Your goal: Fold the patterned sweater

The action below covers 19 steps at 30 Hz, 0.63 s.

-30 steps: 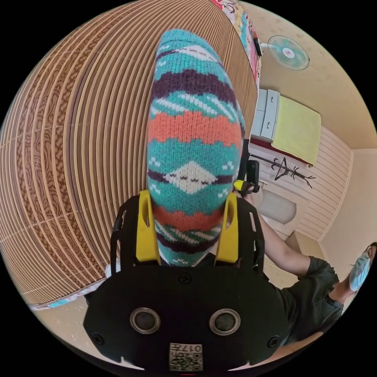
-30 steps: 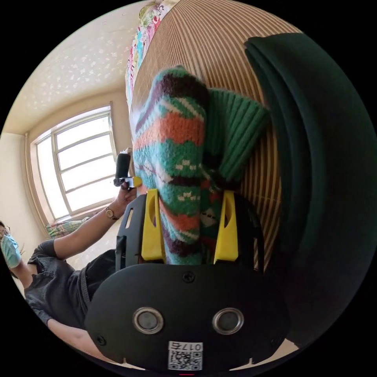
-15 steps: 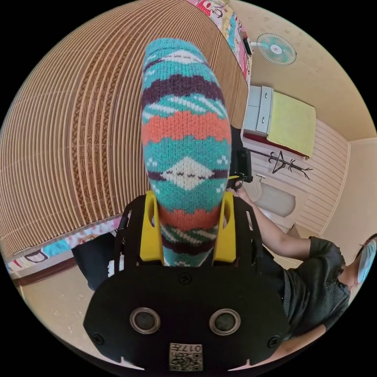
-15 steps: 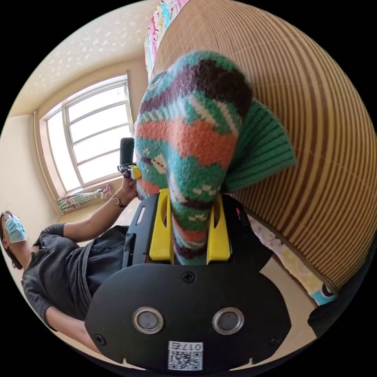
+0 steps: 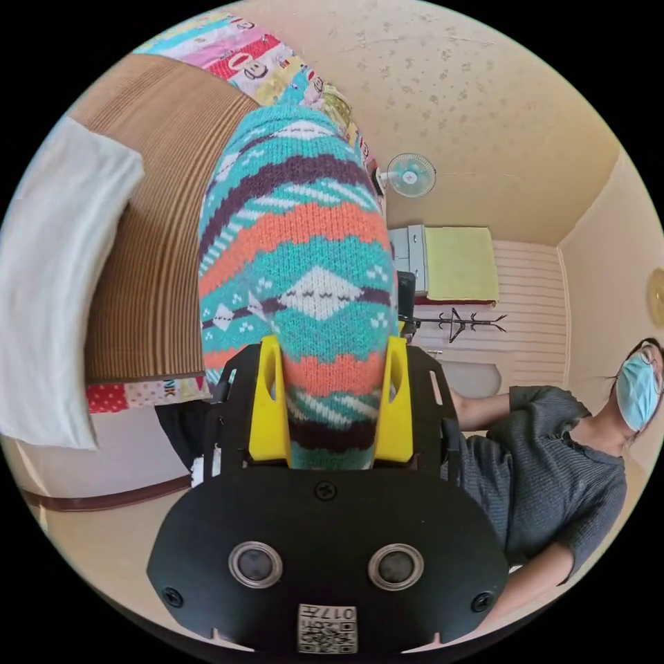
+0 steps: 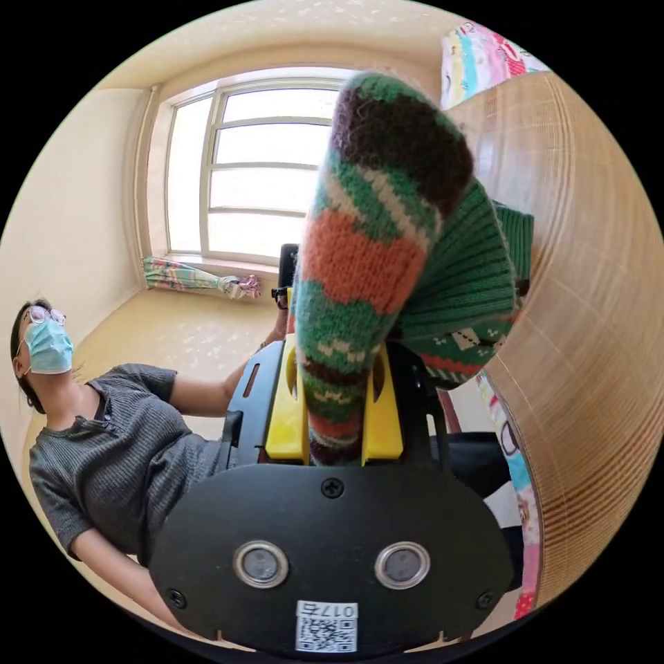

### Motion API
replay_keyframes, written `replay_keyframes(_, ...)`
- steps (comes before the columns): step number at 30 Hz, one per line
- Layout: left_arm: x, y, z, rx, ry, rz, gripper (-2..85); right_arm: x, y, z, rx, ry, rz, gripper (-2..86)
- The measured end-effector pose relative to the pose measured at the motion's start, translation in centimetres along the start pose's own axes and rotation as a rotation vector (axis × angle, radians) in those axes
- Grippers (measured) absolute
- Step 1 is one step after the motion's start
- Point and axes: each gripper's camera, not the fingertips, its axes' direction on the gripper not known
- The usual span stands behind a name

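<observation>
The teal, orange and purple patterned knit sweater (image 5: 304,277) fills each frame's centre, clamped between the left gripper's (image 5: 330,408) yellow jaws and likewise the right gripper's (image 6: 335,404).

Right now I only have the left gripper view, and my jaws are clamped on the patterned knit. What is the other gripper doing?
Observer: The right gripper is shut on the patterned sweater too.
Operator: Which part of it?
Observer: A bunched fold; a green ribbed band hangs beside the jaws.
Operator: Anything behind it?
Observer: A window fills the far wall, with the striped mat at the view's right.
</observation>
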Motion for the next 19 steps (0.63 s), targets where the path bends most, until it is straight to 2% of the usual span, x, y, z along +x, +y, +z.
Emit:
replay_keyframes(2, 0.6, -0.1, -6.2, 0.026, -0.035, 0.020, 20.2, -1.7, -4.6, 3.9, 0.008, 0.012, 0.007, 13.7)
replay_keyframes(5, 0.1, -0.6, -15.2, 0.074, -0.217, -0.018, 20.0, -1.3, -11.2, 9.9, -0.038, 0.220, 0.129, 14.3)
replay_keyframes(7, -3.6, -0.4, -20.4, 0.127, -0.449, -0.190, 18.5, 0.1, -13.0, 11.6, -0.095, 0.354, 0.254, 13.2)
replay_keyframes(9, -6.7, 0.9, -22.7, 0.187, -0.535, -0.353, 16.4, 0.0, -12.3, 11.2, -0.126, 0.394, 0.277, 9.0)
replay_keyframes(13, -6.6, 3.5, -20.1, 0.342, -0.461, -0.276, 15.3, -0.1, -6.7, 6.1, -0.157, 0.503, 0.306, 6.4)
replay_keyframes(16, -6.3, 3.1, -13.8, 0.347, -0.464, -0.195, 14.5, 0.9, 1.5, -1.4, -0.096, 0.528, 0.479, 4.2)
replay_keyframes(17, -6.8, 2.8, -12.5, 0.339, -0.475, -0.208, 14.2, 0.8, 5.5, -4.8, -0.021, 0.523, 0.561, 3.4)
replay_keyframes(19, -11.5, 1.5, -7.1, 0.291, -0.549, -0.377, 11.6, 0.0, 11.4, -9.2, 0.100, 0.511, 0.681, 2.2)
